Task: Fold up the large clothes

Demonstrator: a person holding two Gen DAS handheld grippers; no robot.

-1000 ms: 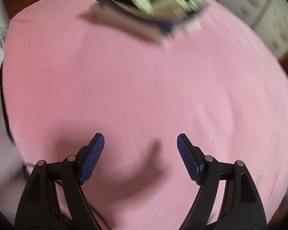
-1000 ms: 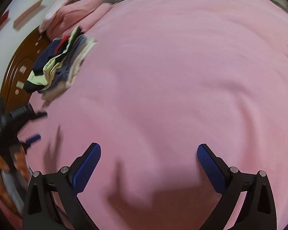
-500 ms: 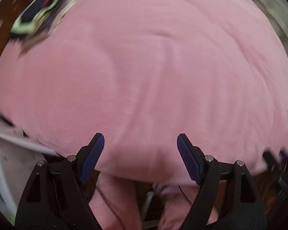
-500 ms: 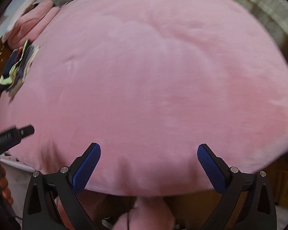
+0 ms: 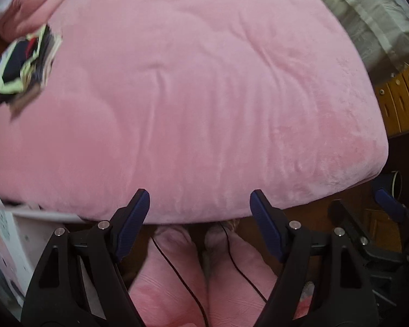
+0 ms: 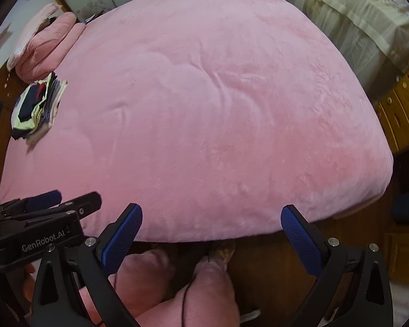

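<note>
- Pink plush blanket (image 5: 204, 95) covers the whole bed, mostly flat with shallow creases near its middle; its near edge curves over the bed's side just ahead of both tools.
- Left tool (image 5: 199, 222): jaws spread wide, nothing between the blue pads (image 5: 133, 223); it points down past the bed's near edge, clear of the blanket.
- Right tool (image 6: 211, 238): jaws spread wide, nothing held; its pads (image 6: 121, 238) hang just off the same edge.
- In the right wrist view, the left tool appears at the lower left, marked "GenRobot.AI".
- Stack of folded clothes (image 6: 38, 106), dark blue, pale yellow and white, lies on the blanket at the far left edge, well apart from both tools.
- Pink pillows (image 6: 46, 46) sit beyond the stack at the bed's far left corner.
- Person's legs in pink trousers (image 5: 174, 280) show below the tools, with thin dark cables (image 5: 177, 272) across them.
- Wooden drawers (image 6: 400, 109) stand to the right of the bed.
</note>
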